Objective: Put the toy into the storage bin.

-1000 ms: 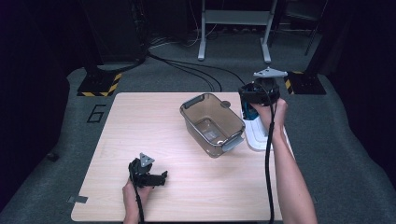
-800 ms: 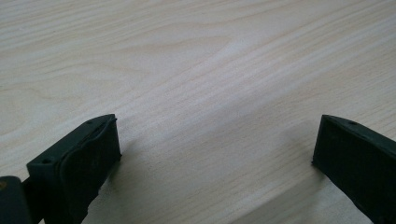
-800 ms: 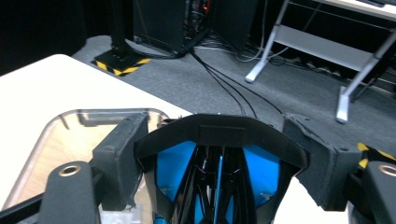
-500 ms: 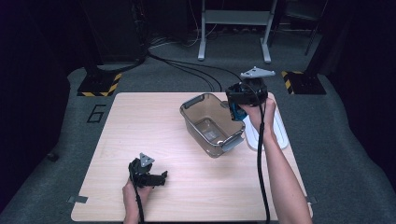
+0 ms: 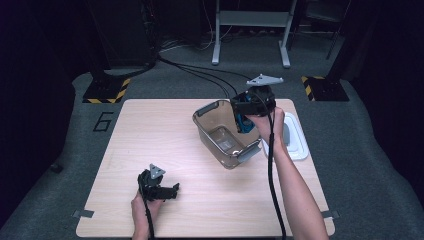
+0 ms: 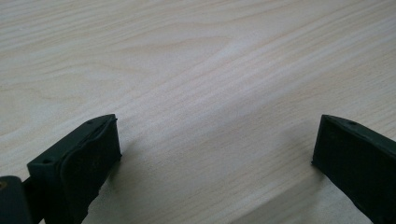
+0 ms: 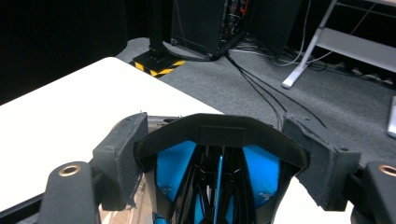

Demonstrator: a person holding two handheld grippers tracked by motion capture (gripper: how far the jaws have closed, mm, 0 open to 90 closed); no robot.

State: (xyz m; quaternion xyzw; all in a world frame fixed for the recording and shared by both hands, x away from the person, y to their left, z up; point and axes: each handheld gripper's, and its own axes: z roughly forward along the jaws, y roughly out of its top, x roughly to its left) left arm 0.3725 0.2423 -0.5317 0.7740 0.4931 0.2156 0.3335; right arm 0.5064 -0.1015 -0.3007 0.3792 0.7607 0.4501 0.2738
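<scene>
Blue-and-black tool (image 7: 219, 172) is sitting clamped between the pads of your right gripper (image 5: 243, 119), which you are holding above the far right rim of the clear plastic bin (image 5: 220, 140). A white lid (image 5: 295, 142) is lying on the table (image 5: 150, 135) just right of the bin. Your left gripper (image 5: 165, 192) is resting near the table's near edge, jaws standing wide apart and gripping nothing.

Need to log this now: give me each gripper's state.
Left gripper: open, holding nothing, above the wooden table.
Right gripper: shut on a black-and-blue plastic object.
</scene>
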